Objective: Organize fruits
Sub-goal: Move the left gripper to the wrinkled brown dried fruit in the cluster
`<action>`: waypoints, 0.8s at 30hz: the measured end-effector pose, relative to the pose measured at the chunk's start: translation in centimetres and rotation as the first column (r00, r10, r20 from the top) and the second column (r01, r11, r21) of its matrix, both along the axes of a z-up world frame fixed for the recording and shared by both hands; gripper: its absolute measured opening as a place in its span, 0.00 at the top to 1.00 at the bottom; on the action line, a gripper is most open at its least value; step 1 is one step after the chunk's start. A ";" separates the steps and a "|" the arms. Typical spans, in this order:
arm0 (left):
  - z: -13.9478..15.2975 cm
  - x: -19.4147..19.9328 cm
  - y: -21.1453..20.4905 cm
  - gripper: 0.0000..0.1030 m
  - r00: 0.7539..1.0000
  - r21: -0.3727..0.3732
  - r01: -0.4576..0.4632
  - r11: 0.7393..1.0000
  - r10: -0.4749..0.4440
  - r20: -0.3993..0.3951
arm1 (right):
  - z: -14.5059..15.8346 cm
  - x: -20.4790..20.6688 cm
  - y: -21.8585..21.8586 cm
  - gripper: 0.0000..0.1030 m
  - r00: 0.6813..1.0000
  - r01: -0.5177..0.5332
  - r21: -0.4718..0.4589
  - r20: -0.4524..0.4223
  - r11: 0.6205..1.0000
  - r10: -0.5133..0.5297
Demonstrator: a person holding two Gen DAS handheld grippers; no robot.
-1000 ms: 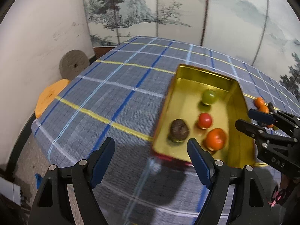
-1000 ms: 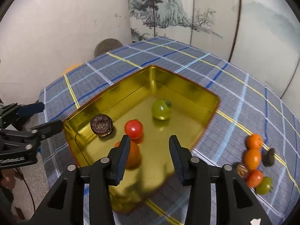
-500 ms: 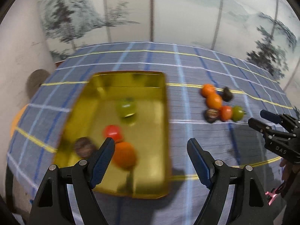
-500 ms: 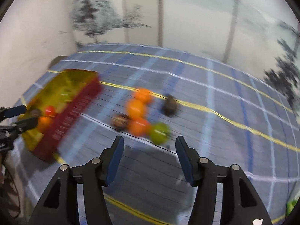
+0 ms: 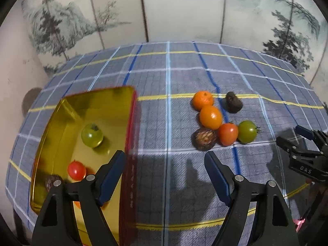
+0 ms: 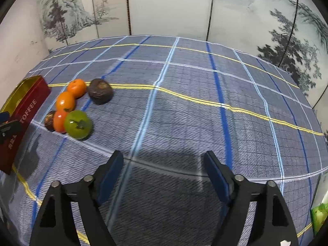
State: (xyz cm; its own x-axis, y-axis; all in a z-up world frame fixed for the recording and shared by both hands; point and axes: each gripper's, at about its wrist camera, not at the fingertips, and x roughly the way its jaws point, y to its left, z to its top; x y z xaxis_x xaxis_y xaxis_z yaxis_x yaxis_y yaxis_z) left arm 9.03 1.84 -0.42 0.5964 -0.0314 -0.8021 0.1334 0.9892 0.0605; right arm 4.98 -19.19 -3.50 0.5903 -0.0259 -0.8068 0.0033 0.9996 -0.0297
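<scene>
Both wrist views have swung off the gold tin (image 5: pixel 61 127) toward the loose fruit since a second ago; we see the tin now at the left edge of each view, red side wall lettered TOFFEE in the right wrist view. Right gripper (image 6: pixel 164 164) has just been opening, nothing between its blue pads, only bare checked tablecloth (image 6: pixel 184 102) under them. Left gripper (image 5: pixel 165 164) fingers spread wide too, empty, one finger over the tin's right wall, the other over cloth.

Inside the tin we count a green tomato (image 5: pixel 92 135), a small red tomato (image 5: pixel 76 170), a dark brown fruit (image 5: pixel 50 184) partly behind the left finger, and a bit of orange fruit (image 5: pixel 78 204) mostly hidden by the gripper.

Loose cluster on the cloth, right of the tin and well apart from it: tangerine (image 5: pixel 203 100) touching a second orange fruit (image 5: pixel 211 116), which touches a red tomato on the cloth (image 5: pixel 228 133); green tomato on the cloth (image 5: pixel 247 131) just right of that, brown walnut-like fruit (image 5: pixel 205 139) just left of it. Dark lumpy fruit (image 5: pixel 233 102) sits right of the tangerine, slightly apart.

Folding screen with ink landscape (image 6: pixel 164 10) stands behind the table
</scene>
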 end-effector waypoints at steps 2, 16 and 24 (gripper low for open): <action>0.3 0.0 -0.6 0.25 1.000 0.011 0.015 1.000 -0.015 0.016 | -0.3 0.3 -0.3 0.22 1.000 0.003 0.004 -0.006 1.000 -0.003; -3.2 2.7 -3.0 0.57 0.988 -0.071 0.108 0.992 -0.115 -0.099 | -1.1 0.4 -1.0 0.11 1.000 0.015 0.017 -0.013 1.000 -0.015; -4.3 4.1 -3.7 0.67 0.984 -0.109 0.132 0.985 -0.143 -0.107 | -1.3 0.7 -1.1 0.02 0.999 0.018 0.019 -0.030 1.000 -0.018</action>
